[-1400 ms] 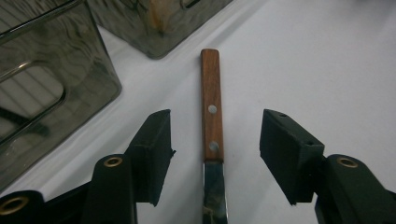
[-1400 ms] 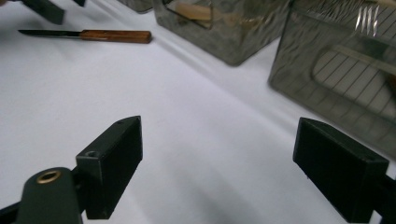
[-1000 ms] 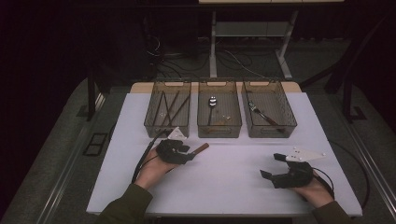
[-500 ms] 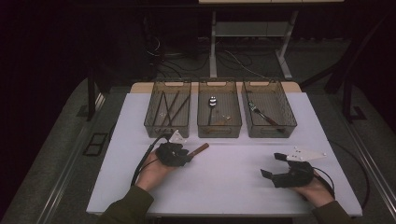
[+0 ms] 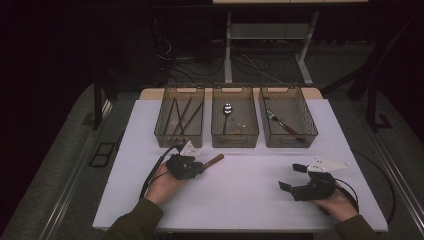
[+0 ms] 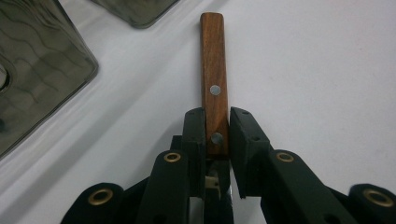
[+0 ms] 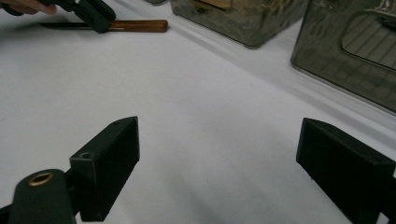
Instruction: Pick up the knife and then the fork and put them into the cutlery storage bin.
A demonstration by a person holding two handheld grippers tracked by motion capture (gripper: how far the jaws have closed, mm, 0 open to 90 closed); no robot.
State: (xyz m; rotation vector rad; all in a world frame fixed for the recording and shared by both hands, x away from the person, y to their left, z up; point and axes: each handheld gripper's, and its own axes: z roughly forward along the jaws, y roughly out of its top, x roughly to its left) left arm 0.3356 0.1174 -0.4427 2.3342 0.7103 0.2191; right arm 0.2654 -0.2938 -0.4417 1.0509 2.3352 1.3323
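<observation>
Three bins stand in a row along the far edge of the tabletop (image 5: 240,200) in my high view: the left bin (image 5: 179,117) with dark sticks lying in it, the middle bin (image 5: 234,117) with a spoon (image 5: 226,111), and the right bin (image 5: 288,117) with a fork (image 5: 280,122). My left gripper (image 5: 199,167) sits just in front of the left bin, on the left half of the tabletop, and it holds a knife (image 5: 214,160) by its wooden handle, which points toward the middle bin. My right gripper (image 5: 294,178) rests near the front right corner, well apart from the knife, its jaws spread.

From the left gripper view, my two black jaws are closed tight on the knife (image 6: 214,79), pressing both sides of the brown handle near its lower rivet. The handle runs straight away from me over the white surface, its free end close to the corner of a bin (image 6: 42,65) at the left.

From the right gripper view, my jaws stand wide apart with bare tabletop (image 7: 210,140) between them. Farther off at the top left I see the left gripper (image 7: 95,16) with the knife (image 7: 137,25) lying low over the surface, and bins along the top right.
</observation>
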